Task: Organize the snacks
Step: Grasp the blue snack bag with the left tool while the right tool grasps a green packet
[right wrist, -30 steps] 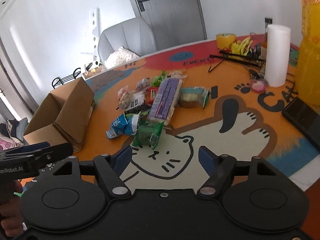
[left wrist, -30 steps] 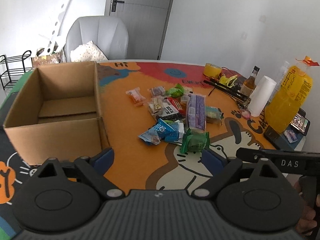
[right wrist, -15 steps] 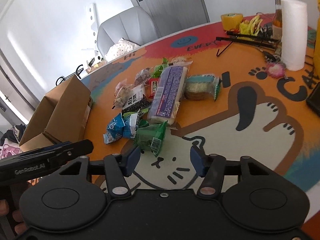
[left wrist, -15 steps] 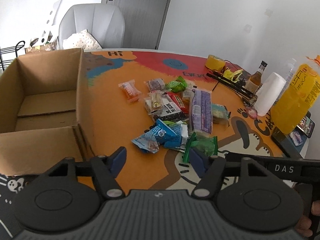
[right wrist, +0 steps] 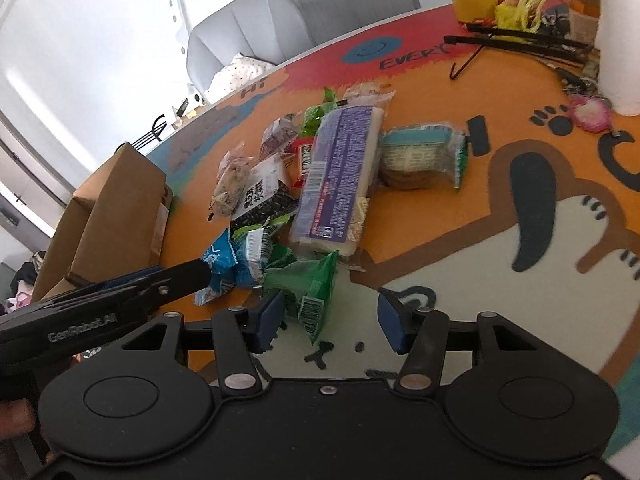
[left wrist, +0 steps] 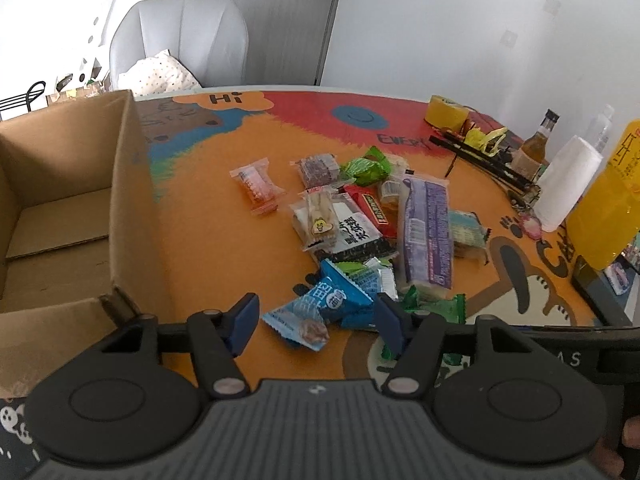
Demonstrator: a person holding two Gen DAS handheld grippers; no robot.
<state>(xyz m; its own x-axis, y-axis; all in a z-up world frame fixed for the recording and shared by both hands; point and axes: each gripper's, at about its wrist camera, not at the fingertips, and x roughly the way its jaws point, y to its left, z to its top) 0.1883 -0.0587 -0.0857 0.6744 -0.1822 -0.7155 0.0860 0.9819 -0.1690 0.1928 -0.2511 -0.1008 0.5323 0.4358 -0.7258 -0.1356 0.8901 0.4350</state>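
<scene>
Snacks lie heaped at the middle of the cartoon-printed table (left wrist: 224, 208), well apart from its edges. Nearest the left gripper (left wrist: 316, 320) is a blue packet (left wrist: 320, 304), which sits between its two blue pads; the jaws stand wide apart and hold nothing. At about 2 o'clock from the blue packet lies a green packet (left wrist: 436, 308), and in the right wrist view that green packet (right wrist: 308, 284) sits just ahead of the right gripper (right wrist: 332, 318), toward its left pad. Those jaws are also spread wide, with nothing between them touching both pads.

Beyond these, at 12 o'clock in the pile, a long purple pack (left wrist: 426, 232) lies flat, with a black-and-white seaweed-style pouch (left wrist: 352, 236) at its 9 o'clock and a teal wrapped cake (left wrist: 466, 232) at its 3 o'clock. A pink candy packet (left wrist: 256, 188) lies alone at 10 o'clock from the pile.

An open cardboard box (left wrist: 132, 216) stands at 9 o'clock on the table. At 2 o'clock stand a paper towel roll (left wrist: 568, 184), a yellow jug (left wrist: 608, 204) and a brown bottle (left wrist: 534, 148). A grey chair (left wrist: 180, 36) sits behind the table at 11 o'clock.
</scene>
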